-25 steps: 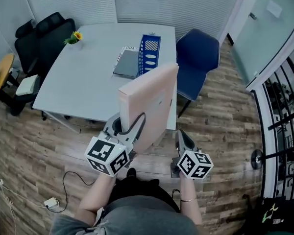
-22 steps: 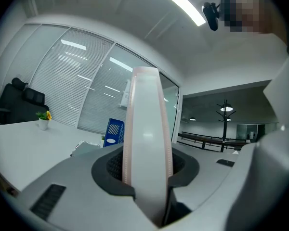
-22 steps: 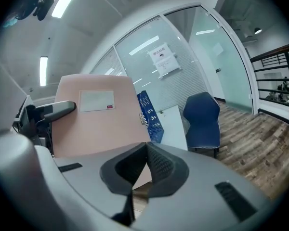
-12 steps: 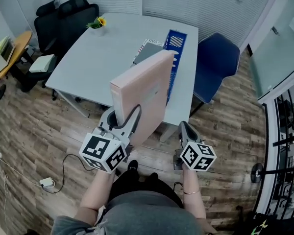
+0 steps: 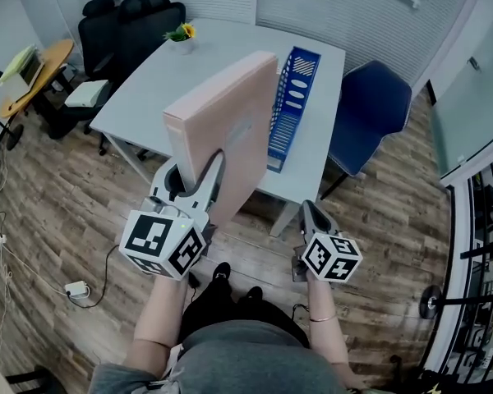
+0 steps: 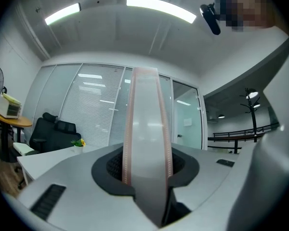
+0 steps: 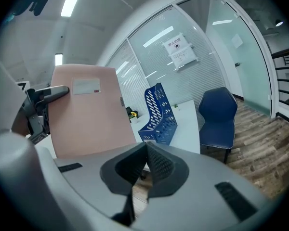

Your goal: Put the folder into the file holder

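Note:
A pink folder (image 5: 226, 134) stands upright in front of me, and my left gripper (image 5: 195, 177) is shut on its lower edge. In the left gripper view the folder's edge (image 6: 147, 129) rises straight up between the jaws of the left gripper (image 6: 147, 166). The blue slotted file holder (image 5: 292, 105) stands on the white table (image 5: 148, 89), just right of and beyond the folder. My right gripper (image 5: 306, 209) hangs low at the right, shut and holding nothing. From the right gripper (image 7: 145, 150) I see the folder (image 7: 86, 112) and the file holder (image 7: 159, 112).
A blue chair (image 5: 370, 109) stands right of the table, and black chairs (image 5: 131, 15) at its far left. A small flower pot (image 5: 181, 33) sits at the table's far edge. A cable and power strip (image 5: 74, 288) lie on the wooden floor. A railing (image 5: 485, 245) runs at the right.
The folder, still in the left gripper, has come nearer the table and now hides the grey book that lay left of the file holder. The right gripper has stayed low and shut.

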Available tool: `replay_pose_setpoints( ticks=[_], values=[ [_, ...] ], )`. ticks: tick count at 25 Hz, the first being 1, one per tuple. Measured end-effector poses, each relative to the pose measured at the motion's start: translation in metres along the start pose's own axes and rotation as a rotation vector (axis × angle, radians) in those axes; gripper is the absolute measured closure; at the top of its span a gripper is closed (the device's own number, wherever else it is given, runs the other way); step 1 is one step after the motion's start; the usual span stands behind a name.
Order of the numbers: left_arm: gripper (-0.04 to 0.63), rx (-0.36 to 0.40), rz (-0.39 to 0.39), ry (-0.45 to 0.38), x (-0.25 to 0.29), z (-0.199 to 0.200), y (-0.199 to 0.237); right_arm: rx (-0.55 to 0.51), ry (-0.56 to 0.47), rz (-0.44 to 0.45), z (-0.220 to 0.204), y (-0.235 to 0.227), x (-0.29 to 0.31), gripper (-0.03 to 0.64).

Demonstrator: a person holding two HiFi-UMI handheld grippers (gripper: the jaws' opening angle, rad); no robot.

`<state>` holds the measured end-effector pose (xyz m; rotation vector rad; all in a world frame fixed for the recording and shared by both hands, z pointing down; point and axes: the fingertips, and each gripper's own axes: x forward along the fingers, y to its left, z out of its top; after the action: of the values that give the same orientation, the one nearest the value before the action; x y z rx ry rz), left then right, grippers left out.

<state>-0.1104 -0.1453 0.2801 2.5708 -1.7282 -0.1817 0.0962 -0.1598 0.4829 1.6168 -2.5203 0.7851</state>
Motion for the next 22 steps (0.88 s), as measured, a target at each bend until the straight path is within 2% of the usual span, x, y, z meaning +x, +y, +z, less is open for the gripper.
replay_pose_setpoints(
  ticks=[8, 15, 22],
  values=[
    [0.445, 0.062, 0.047, -0.107, 0.007, 0.044, -0.011, -0.002, 0.007, 0.017, -0.005, -0.006, -0.013, 0.609],
    [0.445, 0.057, 0.083, -0.181, 0.033, 0.07, -0.019, 0.01, 0.016, 0.022, -0.009, -0.01, -0.02, 0.609],
    [0.443, 0.052, 0.084, -0.263, 0.067, 0.099, -0.015, 0.032, -0.002, -0.02, -0.005, -0.024, -0.019, 0.609]
  ],
)
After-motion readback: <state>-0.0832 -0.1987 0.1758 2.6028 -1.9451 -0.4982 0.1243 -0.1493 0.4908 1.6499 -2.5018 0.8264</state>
